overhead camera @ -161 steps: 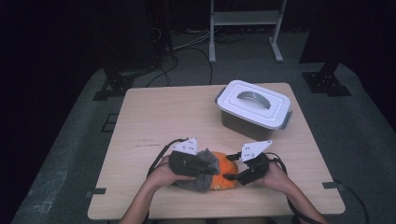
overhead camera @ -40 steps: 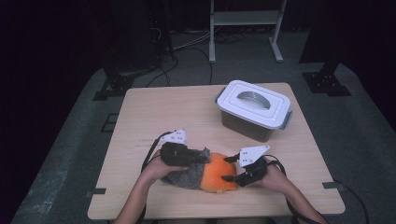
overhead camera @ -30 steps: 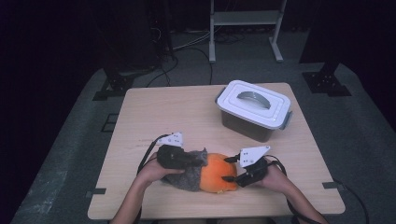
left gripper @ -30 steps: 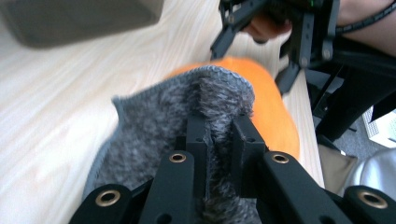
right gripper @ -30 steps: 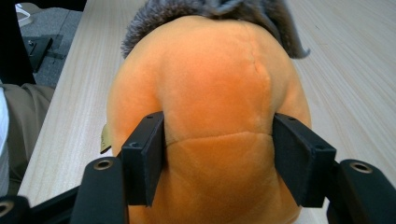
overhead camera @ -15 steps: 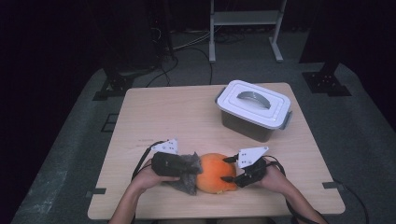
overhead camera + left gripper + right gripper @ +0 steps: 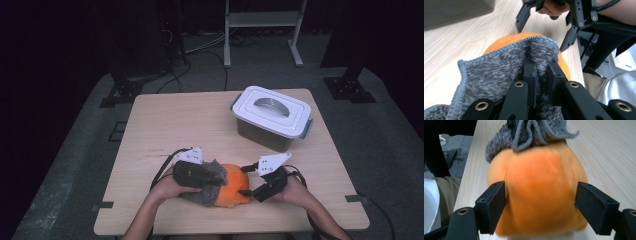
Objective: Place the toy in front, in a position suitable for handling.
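An orange plush ball (image 7: 234, 187) lies near the table's front edge, with a grey fuzzy cloth (image 7: 212, 177) draped over its left side. My left gripper (image 7: 214, 176) is shut on a pinched fold of that cloth (image 7: 499, 72), and the ball (image 7: 506, 42) shows beyond the fold. My right gripper (image 7: 244, 181) faces the ball from the right. Its jaws have just been opening. In the right gripper view they (image 7: 540, 200) stand wide on either side of the ball (image 7: 536, 177), not squeezing it. The cloth (image 7: 534, 132) bunches at the ball's far end.
A white lidded box (image 7: 272, 115) with a grey handle stands at the back right of the wooden table (image 7: 175, 125). Forearms come in over the front edge. Cables and a metal stand's legs (image 7: 227, 55) are on the floor behind.
The grey cloth has been drawn leftwards off the ball, so more orange shows than several seconds ago. The left gripper has shifted slightly with it. The right hand has stayed in place.
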Motion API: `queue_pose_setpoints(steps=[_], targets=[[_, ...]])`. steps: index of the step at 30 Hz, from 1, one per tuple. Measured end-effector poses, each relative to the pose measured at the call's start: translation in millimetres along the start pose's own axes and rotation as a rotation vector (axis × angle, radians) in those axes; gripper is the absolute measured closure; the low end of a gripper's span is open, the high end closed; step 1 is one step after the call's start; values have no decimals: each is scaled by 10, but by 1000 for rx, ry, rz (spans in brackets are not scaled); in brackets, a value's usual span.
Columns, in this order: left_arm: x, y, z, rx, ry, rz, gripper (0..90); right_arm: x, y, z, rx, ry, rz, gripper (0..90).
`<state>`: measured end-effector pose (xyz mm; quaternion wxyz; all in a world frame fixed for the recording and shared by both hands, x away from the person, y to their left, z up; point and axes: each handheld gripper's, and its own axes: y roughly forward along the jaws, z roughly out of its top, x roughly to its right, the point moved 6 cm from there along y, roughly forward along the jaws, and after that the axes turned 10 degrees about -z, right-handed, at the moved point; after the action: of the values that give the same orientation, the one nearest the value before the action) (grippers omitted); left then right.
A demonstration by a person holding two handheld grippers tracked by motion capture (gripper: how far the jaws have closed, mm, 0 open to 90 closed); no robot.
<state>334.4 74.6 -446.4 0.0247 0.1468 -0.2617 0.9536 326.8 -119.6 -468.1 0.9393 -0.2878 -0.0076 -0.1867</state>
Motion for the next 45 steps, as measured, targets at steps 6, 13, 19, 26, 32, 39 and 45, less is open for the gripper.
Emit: queue_pose_setpoints(steps=[6,13,19,26,32,39,45], targets=[[16,-20,24,-28,8,11,794,-33,104,-4,-23,7,8,303],[148,75,258,-78,86,24,793,-53,99,8,-34,-18,-19,442],[230,287,407,-123,135,-3,793,-105,127,56,-37,-45,-24,446],[225,364,440,-136,133,-21,792,-95,105,39,-23,-22,-13,465],[112,302,242,-181,89,24,799,-76,106,46,-6,5,-1,402],[92,210,121,-174,60,27,803,-84,178,22,-32,21,7,255],[141,258,190,-175,76,1,801,-116,280,37,-55,-20,3,251]])
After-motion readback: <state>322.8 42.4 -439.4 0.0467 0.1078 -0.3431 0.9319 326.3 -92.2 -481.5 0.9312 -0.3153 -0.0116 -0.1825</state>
